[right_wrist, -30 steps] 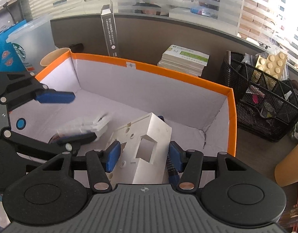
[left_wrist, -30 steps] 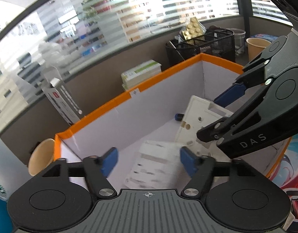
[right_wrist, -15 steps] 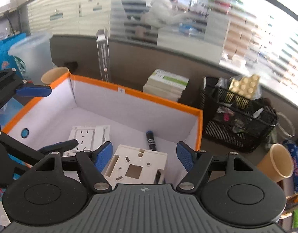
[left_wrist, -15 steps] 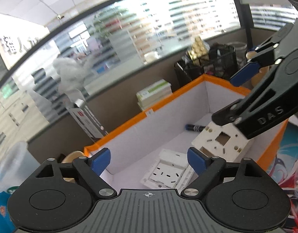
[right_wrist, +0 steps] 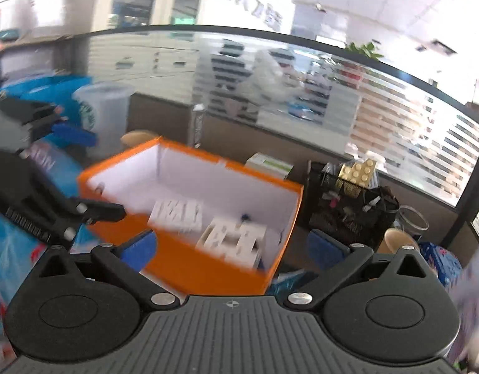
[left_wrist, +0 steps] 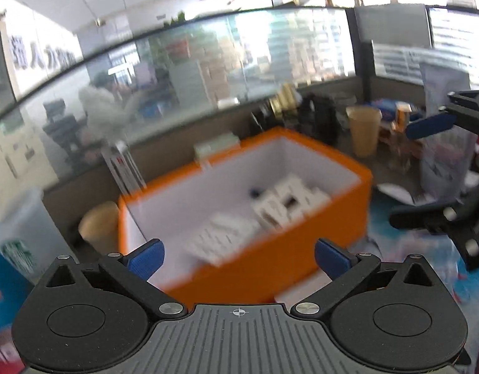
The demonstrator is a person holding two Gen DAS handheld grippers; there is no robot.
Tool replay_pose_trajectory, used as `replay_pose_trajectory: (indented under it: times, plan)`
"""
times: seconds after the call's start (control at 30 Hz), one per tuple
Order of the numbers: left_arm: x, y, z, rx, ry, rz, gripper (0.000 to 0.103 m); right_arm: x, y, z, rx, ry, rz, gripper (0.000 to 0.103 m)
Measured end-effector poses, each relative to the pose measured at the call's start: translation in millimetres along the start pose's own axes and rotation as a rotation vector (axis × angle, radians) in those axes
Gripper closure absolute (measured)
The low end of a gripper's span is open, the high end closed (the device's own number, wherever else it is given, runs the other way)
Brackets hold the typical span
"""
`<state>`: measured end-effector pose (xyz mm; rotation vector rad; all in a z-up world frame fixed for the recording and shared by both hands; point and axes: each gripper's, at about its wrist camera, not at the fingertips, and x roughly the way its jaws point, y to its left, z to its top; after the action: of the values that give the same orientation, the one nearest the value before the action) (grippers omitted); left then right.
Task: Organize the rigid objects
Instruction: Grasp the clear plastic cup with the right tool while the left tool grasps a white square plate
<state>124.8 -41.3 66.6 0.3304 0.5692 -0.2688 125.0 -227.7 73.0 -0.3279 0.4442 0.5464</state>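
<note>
Both grippers hang above the desk with nothing in them: the left gripper (left_wrist: 239, 257) is spread wide, and the right gripper (right_wrist: 232, 246) is just as wide. The two white socket plates (right_wrist: 177, 215) (right_wrist: 234, 240) lie side by side inside the orange box (right_wrist: 208, 272), a dark marker (right_wrist: 245, 217) beside them, all pretty blurry.

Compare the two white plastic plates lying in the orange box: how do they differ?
The socket faceplate lies flat toward the box's left half, showing rows of slots. The backing plate sits near the right wall beside a dark marker, stands taller and shows larger cut-outs. Both are white, blurred and ungripped inside the orange box.
</note>
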Motion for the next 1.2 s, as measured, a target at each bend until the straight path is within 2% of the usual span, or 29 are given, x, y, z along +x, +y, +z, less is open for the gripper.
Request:
replay_pose_trajectory:
  times: [0.13, 0.23, 0.4, 0.43, 0.47, 0.5, 0.8, 0.93, 1.03, 1.2]
  plan:
    - [13, -16, -21, -0.019, 0.066, -0.028, 0.0, 1, 15, -44, -0.105, 0.039, -0.04, 0.0]
    - [22, -22, -30, -0.034, 0.104, -0.025, 0.0, 6, 17, -67, -0.159, 0.081, -0.038, 0.0]
    - [29, -34, -34, -0.021, 0.133, -0.022, 0.0, 19, 13, -88, -0.11, 0.14, 0.011, 0.001]
    - [31, -38, -35, -0.012, 0.141, -0.017, 0.0, 21, 12, -92, -0.081, 0.158, 0.031, 0.01]
    - [33, -40, -36, -0.006, 0.149, -0.015, 0.0, 24, 9, -94, -0.042, 0.174, 0.048, 0.038]
    - [35, -42, -37, -0.001, 0.157, -0.014, 0.0, 27, 6, -96, -0.003, 0.181, 0.055, 0.047]
    - [53, -64, -39, -0.004, 0.198, -0.015, 0.0, 15, 0, -111, 0.113, 0.113, 0.03, 0.048]
    - [69, -76, -40, -0.013, 0.234, 0.024, 0.0, 12, -5, -113, 0.144, 0.099, 0.029, 0.048]
    - [72, -75, -40, -0.08, 0.232, 0.057, 0.0, 11, -6, -117, 0.163, 0.098, 0.038, 0.048]
    - [75, -64, -39, -0.199, 0.294, 0.042, 0.0, 13, -7, -122, 0.19, 0.094, 0.058, 0.05]
